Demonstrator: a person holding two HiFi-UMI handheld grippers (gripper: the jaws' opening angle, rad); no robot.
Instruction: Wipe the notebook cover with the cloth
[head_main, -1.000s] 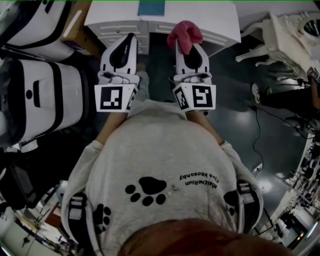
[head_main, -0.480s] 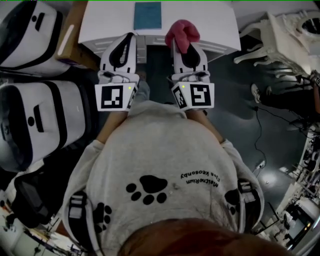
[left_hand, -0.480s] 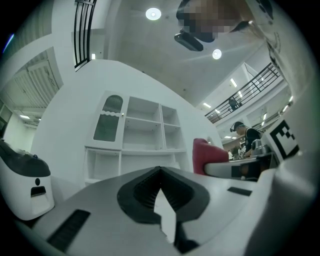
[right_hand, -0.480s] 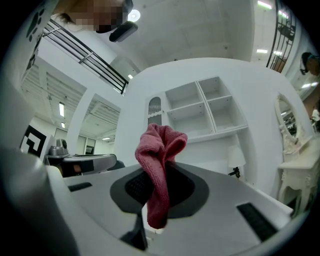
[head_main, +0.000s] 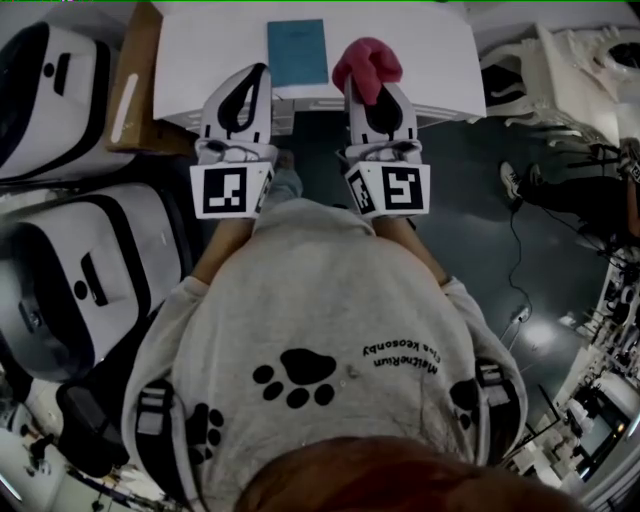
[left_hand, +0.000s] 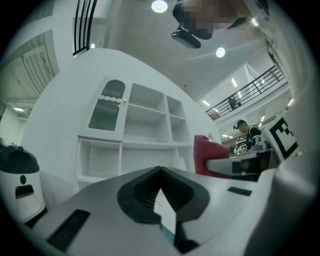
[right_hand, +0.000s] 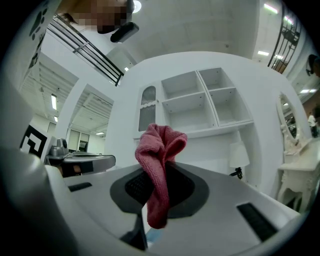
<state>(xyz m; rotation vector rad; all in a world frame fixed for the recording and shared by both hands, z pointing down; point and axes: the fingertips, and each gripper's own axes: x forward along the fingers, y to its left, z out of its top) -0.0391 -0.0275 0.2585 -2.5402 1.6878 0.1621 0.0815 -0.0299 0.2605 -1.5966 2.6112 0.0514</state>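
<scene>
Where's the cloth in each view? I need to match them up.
Head view: cloth top centre, just right of the notebook.
Left gripper view: cloth right of centre.
Right gripper view: cloth centre, clamped in the jaws.
Shared landmark: white shelves behind it in both gripper views.

Pink cloth (head_main: 367, 66), teal notebook (head_main: 297, 52), white table (head_main: 420, 45).

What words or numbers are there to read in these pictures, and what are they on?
Grey sweatshirt: two short lines of black print by a paw mark, upside down, too small to read surely.
Two marker cubes: black-and-white square patterns, no words.
Blue notebook, pink cloth: no print visible.
</scene>
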